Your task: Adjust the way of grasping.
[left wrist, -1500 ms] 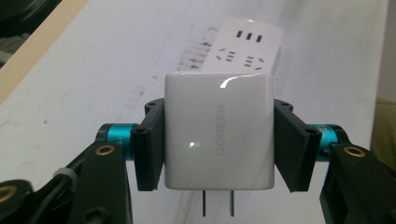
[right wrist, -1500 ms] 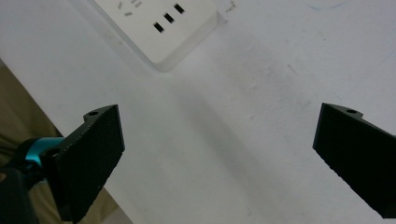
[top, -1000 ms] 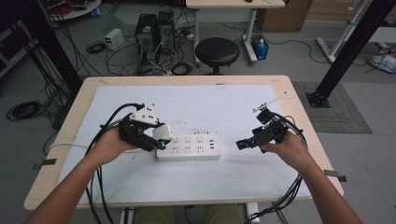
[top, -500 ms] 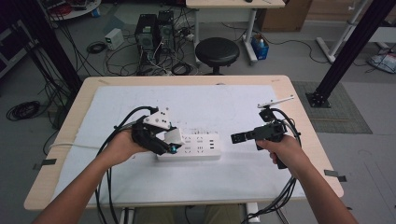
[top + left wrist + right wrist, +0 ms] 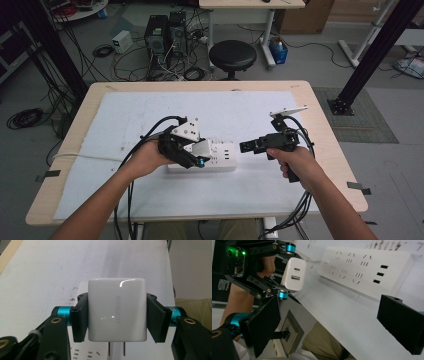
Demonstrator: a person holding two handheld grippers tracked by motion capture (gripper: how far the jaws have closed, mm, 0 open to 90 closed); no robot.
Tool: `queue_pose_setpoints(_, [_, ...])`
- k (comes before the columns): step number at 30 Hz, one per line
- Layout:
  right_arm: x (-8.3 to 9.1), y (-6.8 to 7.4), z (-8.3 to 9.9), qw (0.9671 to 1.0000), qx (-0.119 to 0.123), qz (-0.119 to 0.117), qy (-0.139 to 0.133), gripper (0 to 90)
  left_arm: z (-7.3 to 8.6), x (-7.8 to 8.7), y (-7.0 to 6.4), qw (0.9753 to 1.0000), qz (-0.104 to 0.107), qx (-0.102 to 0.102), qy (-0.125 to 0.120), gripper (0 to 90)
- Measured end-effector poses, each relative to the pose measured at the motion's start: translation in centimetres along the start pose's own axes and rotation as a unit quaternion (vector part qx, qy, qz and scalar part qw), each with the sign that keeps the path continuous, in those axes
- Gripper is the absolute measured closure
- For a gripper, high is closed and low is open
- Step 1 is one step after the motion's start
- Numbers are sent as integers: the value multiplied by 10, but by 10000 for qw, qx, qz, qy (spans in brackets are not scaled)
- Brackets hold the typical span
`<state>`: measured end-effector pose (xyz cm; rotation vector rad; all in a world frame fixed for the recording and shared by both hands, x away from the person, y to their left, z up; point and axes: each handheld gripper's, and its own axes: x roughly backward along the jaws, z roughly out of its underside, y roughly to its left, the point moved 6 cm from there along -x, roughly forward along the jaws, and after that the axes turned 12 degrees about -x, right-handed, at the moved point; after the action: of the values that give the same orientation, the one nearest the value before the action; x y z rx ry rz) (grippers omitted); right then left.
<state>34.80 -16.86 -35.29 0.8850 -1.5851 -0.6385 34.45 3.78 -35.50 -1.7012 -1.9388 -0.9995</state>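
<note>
A white power strip (image 5: 222, 159) lies on the white sheet at mid-table. My left gripper (image 5: 194, 153) hovers over its left end, shut on a white UGREEN charger (image 5: 117, 308). The charger's two prongs point down toward the strip's sockets (image 5: 85, 353). My right gripper (image 5: 245, 146) is held just off the strip's right end, jaws open with nothing between them. In the right gripper view the power strip (image 5: 367, 265) lies beyond the open right gripper (image 5: 332, 322). The charger (image 5: 294, 273) shows its USB ports there, clamped in the left gripper (image 5: 283, 270).
A white sheet (image 5: 150, 115) covers most of the wooden table (image 5: 325, 120). Black cables (image 5: 145, 137) trail from both grippers over the near edge. A black stool (image 5: 232, 54), computer towers (image 5: 159, 31) and a black frame post (image 5: 372, 55) stand beyond the table.
My left gripper carried the charger right, over the strip's left end. My right gripper swung left and lower, toward the strip's right end.
</note>
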Motion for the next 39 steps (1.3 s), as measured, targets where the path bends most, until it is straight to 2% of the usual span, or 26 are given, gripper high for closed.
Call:
queue_pose_setpoints(8, [-18, 11, -1, 9997, -37, -190, 133, 69, -10, -12, -2, 9999, 56, -85, -90, 425])
queue_pose_setpoints(11, [-25, 13, -2, 9996, -57, -198, 214, 79, -12, -14, -2, 9998, 61, -108, -126, 425])
queue_pose_setpoints(13, [-28, 14, -3, 9995, -39, -218, 241, 141, -13, -15, -2, 9998, 57, -118, -126, 425])
queue_pose_setpoints(20, [-44, 17, -6, 9989, -133, -239, 382, 156, -16, -19, -4, 9997, 60, -203, -155, 425])
queue_pose_setpoints(22, [-48, 18, -7, 9987, -117, -233, 438, 203, -17, -19, -4, 9996, 48, -227, -142, 425])
queue_pose_setpoints(24, [-52, 18, -7, 9985, -152, -242, 469, 211, -17, -20, -5, 9996, 55, -261, -132, 425])
queue_pose_setpoints(25, [-54, 18, -8, 9984, -157, -257, 484, 260, -17, -20, -5, 9995, 52, -293, -117, 425])
queue_pose_setpoints(26, [-56, 19, -8, 9981, -148, -346, 481, 285, -17, -20, -6, 9995, 44, -302, -116, 425])
queue_pose_setpoints(28, [-58, 20, -8, 9976, -223, -394, 532, 291, -18, -20, -6, 9994, 30, -305, -137, 425])
queue_pose_setpoints(39, [-68, 18, -8, 9944, -408, -687, 685, 451, -18, -19, -7, 9989, -50, -446, -108, 425])
